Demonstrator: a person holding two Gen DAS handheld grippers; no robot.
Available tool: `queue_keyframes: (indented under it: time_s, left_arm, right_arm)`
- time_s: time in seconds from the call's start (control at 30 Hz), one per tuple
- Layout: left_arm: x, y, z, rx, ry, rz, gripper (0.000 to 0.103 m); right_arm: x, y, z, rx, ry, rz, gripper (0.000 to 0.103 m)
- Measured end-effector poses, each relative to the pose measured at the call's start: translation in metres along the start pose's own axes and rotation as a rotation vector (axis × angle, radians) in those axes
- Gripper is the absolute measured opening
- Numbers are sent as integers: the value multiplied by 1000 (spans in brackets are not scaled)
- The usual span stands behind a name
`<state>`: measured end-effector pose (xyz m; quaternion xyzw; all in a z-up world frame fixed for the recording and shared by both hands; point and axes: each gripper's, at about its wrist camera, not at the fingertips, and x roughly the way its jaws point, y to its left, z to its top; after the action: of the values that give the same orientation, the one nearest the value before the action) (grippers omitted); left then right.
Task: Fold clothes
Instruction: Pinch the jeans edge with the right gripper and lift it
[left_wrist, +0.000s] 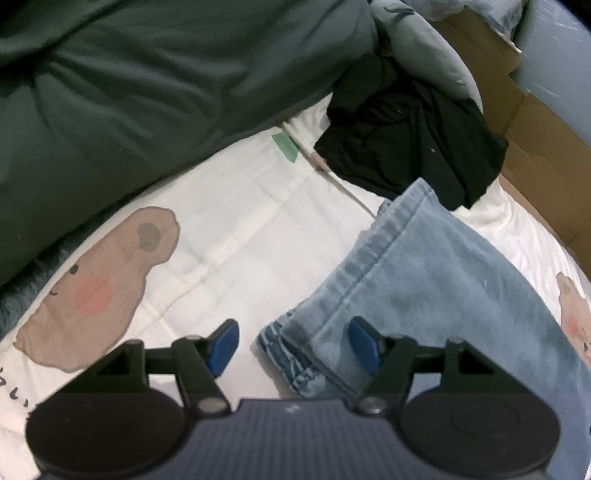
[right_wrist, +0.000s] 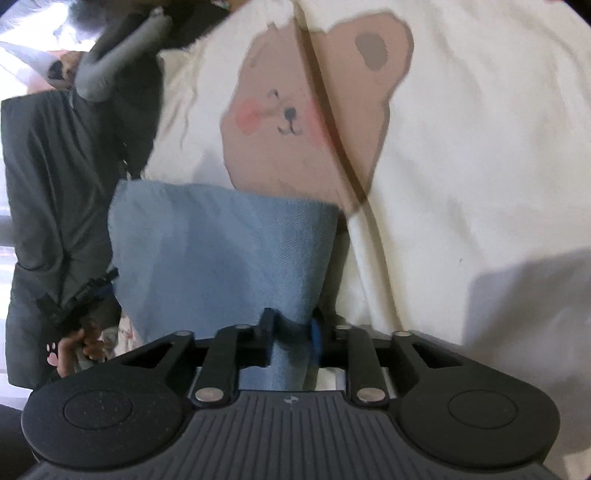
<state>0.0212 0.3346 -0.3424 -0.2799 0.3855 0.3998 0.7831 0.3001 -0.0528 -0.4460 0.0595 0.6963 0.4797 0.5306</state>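
The right gripper (right_wrist: 291, 332) is pinching a bunched fold of the light blue jeans (right_wrist: 221, 251); its jaws are standing nearly closed with the denim squeezed between them, and the cloth is fanning out from there toward 11 and 12 o'clock in the right wrist view. The left gripper (left_wrist: 291, 343) is standing with its jaws wide apart and is holding nothing. In the left wrist view it is hovering over the hem end of a jeans leg (left_wrist: 306, 354), with one blue pad (left_wrist: 364, 343) above the denim and the other above the bare bed sheet (left_wrist: 240, 236).

The jeans are lying on this white sheet with bear prints, and the leg is running away toward 3 o'clock. A black garment (left_wrist: 410, 144) is lying crumpled at 1 o'clock, just beyond the leg, and a dark green duvet (left_wrist: 147, 92) is filling the 10 to 12 o'clock part.

Denim is probably rather heavy and a little stiff, so it is likely holding a crease well but sagging when it is lifted by one point. The stitched hem and the side seam are looking thick and seem the safest places to grip, with one gripper at each end.
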Motion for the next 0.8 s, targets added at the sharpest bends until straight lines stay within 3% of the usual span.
queue_keyframes:
  time_s: [0.23,0.4,0.53,0.67,0.8]
  left_arm:
    - [-6,0,3,-31,-38,-51,66]
    - [0,-4,2,-8,-21,-59,68]
    - [7,8,-1,-93,-9,-81,73]
    - [11,17,-2,-156,4,-113,74]
    - [10,17,-1,-147,12,-124,70]
  right_arm:
    - [3,-4,6,50,-41,40,23]
    - [7,2,10,55,-81,65,23]
    - [13,4,12,26,-69,56,23]
    - [9,9,13,-17,-72,46,9]
    - [-4,22,12,-61,-106,54,7]
